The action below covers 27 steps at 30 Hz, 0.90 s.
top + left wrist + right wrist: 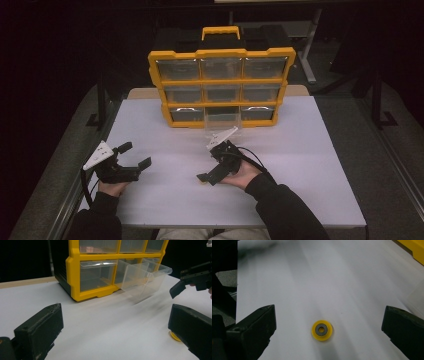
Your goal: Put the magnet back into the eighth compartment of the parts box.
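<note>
Right gripper (216,162): jaws spread wide, holding nothing, aimed down at the yellow disc (322,330).
Left gripper (131,157): jaws apart, empty, near the table's (310,165) left edge.
Disc position: flat on the table toward the near edge, well apart from the organiser (221,86); centred between the right jaws (partly hidden behind a jaw in the left gripper view (175,336)).
Open drawer (142,275): bottom row, middle, pulled out.
Handling (judged): light, rigid, thin, likely slippery; pinch across the outer rim.
</note>
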Motion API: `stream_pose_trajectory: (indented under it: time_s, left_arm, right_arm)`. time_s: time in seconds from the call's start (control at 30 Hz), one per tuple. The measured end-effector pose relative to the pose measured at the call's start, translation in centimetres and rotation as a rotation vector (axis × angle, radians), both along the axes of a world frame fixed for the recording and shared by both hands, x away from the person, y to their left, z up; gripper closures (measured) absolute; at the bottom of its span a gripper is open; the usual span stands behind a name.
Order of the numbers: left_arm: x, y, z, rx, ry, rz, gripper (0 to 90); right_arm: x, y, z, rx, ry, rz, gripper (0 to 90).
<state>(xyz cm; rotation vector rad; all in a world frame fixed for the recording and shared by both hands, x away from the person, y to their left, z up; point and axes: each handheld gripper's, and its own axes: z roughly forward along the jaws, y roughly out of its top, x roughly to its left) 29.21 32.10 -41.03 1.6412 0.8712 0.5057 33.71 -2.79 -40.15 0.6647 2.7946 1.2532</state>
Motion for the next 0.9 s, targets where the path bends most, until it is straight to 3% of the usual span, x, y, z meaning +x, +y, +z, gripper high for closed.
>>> stream_pose_trajectory:
  time_s: [0.67,0.9]
  left_arm:
    - [0.0,0.0,0.0,0.001,0.004,-0.008,0.0]
    - [0.0,0.0,0.0,0.008,0.006,-0.008,0.0]
  right_arm:
    - [0.3,1.7,-1.5,-0.060,0.021,0.031,0.0]
    - [0.1,2.2,-2.3,-0.123,0.030,0.046,0.0]
